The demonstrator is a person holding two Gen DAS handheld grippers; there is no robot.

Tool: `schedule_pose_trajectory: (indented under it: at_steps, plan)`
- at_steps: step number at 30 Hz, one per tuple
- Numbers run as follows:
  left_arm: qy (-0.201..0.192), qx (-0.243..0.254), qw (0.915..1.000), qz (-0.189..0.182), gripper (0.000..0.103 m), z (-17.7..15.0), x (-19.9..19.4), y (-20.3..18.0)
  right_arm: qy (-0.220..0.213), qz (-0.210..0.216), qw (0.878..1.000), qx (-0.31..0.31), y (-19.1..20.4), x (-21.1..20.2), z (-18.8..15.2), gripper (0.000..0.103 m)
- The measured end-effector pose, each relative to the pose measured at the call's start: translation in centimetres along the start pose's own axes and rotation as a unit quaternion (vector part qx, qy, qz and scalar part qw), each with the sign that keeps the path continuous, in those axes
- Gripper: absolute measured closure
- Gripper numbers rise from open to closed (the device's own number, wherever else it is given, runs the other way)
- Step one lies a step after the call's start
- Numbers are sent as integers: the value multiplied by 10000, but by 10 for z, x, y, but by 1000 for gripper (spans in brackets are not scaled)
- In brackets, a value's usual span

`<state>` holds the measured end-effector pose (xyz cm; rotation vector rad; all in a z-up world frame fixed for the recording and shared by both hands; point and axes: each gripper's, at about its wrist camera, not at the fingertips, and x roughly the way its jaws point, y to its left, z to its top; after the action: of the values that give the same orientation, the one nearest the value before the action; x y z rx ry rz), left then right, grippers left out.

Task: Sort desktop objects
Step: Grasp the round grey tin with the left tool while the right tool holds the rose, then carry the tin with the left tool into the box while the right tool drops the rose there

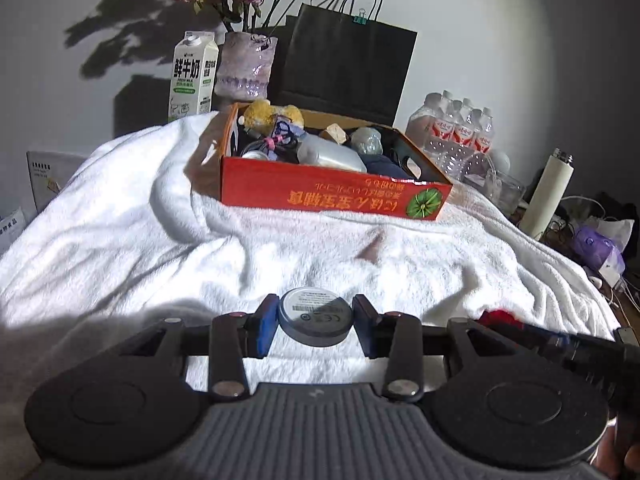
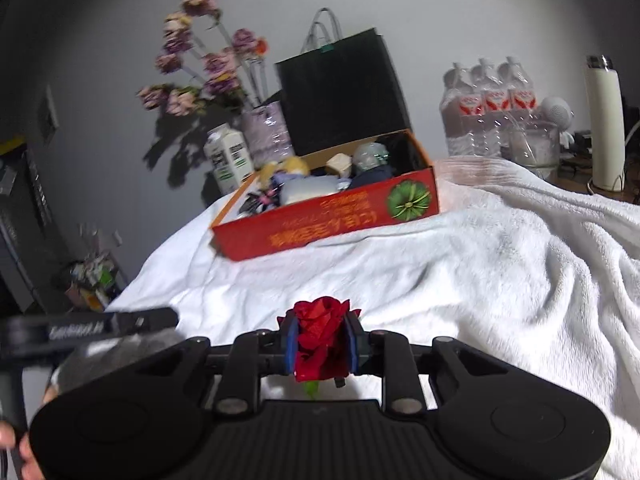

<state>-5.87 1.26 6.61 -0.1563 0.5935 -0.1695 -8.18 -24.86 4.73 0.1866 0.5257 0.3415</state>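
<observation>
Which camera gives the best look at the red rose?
The right wrist view: the red rose sits centred, clamped in the right gripper. The left wrist view shows only a red sliver at its right edge.

Milk carton (image 1: 194, 76) reads "鲜牛奶", "FRESH MILK".

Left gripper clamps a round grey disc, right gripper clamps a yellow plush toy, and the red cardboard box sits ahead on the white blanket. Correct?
Not quite. The right gripper clamps a red paper rose, as the right wrist view shows; the rest stands.
</observation>
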Motion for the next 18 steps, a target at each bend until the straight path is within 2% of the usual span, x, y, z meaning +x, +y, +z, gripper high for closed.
schedule_pose_trajectory:
  at_steps: [3,4,6,7,11,13,15,18]
  plan:
    - [206,-43,9998,52,63,-10,7,1,391,-215,9988,-210,11,10,-16,68]
    - [270,-61,9996,42,63,-12,9,1,518,-276,9979,-285,14,15,-20,57]
    - [316,-41,9995,9,63,-17,11,1,488,-302,9976,-395,20,16,-26,43]
    - [327,4,9995,9,63,-19,11,-1,436,-348,9972,-501,24,16,-27,42]
    - [323,125,9994,15,63,-23,11,-3,484,-556,9914,-1082,42,27,-34,42]
    - [318,118,9994,-12,63,-23,10,-5,567,-598,9897,-1168,45,34,-34,63]
    - [200,136,9997,-24,63,-18,4,-6,538,-613,9903,-1123,45,33,-30,71]
    - [-70,135,9993,-336,63,9,-10,-5,255,-600,9908,-1182,47,21,-13,71]
